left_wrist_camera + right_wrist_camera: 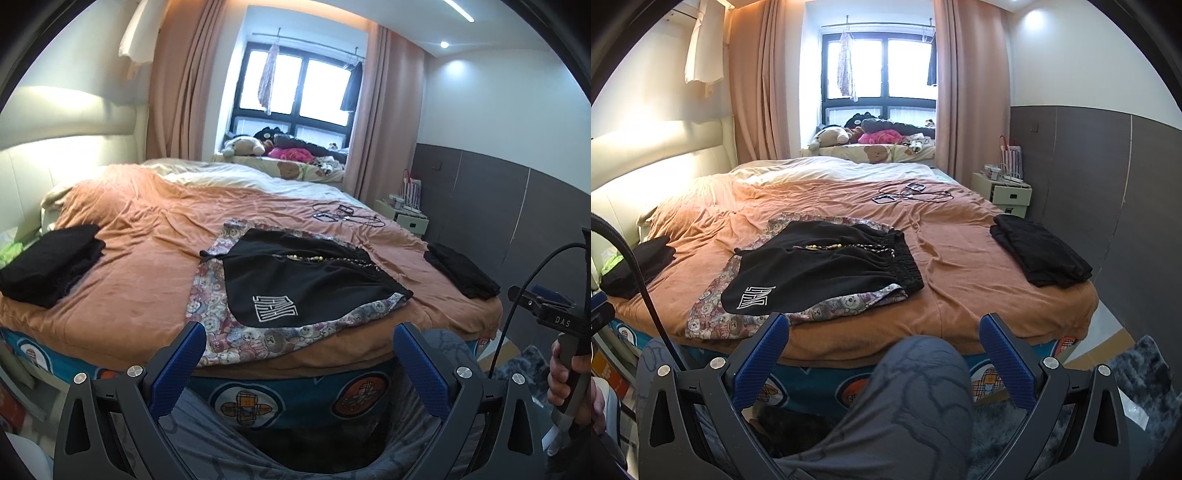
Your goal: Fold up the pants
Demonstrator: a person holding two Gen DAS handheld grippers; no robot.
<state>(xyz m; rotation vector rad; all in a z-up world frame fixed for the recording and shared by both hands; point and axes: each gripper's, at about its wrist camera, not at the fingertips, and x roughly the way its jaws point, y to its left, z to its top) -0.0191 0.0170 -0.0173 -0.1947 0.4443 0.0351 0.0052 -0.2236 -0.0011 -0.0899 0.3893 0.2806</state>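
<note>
You held your left hand-held gripper (299,363) wide apart and empty, low in front of the bed (147,236), above your knees. Your right hand-held gripper (884,356) was equally wide, holding nothing, with your knee (916,387) showing between its blue pads (761,360). The black pants (820,266) lay spread on a bear-print cloth (713,314) near the bed's front edge, waistband toward the right, white logo (755,297) toward the left, a beaded cord (827,246) across the top. One folded black stack (51,264) sat at the bed's left edge, another (1039,251) at its right edge, both well apart from the pants. Cables (908,194) lay farther back on the orange blanket. In the left view, your right hand (565,373) gripped the other handle.
</note>
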